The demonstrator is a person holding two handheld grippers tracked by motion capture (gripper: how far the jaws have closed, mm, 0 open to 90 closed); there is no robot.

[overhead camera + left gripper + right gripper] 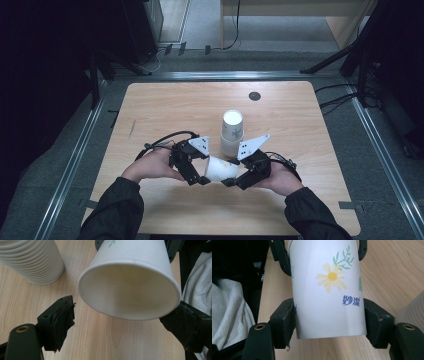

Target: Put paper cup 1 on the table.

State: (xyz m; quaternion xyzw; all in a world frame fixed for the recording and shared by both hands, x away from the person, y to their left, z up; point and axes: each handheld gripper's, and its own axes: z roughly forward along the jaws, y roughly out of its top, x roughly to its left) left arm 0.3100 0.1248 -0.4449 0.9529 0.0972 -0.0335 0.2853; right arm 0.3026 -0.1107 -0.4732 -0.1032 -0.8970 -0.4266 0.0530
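Left hand (152, 167): comes in from the bottom left of the high view, dark sleeve to the wrist, palm wrapped over the gripper's body, pointing inward toward the table's middle.
Left gripper (200, 179): jaws spread wide; in its own view the cup's open mouth sits between them, one pad clear of the rim, the other pad right at the rim's edge; contact there cannot be told.
Right hand (280, 179): enters from the bottom right, angled inward to face the left hand.
Right gripper (329, 322): jaws pressed on both sides of the cup near its base, gripping it.
Paper cup (220, 169): white, printed with a yellow flower, lying on its side just above the table (165, 105), between the two grippers, mouth toward the left gripper.
Stack of cups (232, 131): stands upside down on the table just behind the held cup.
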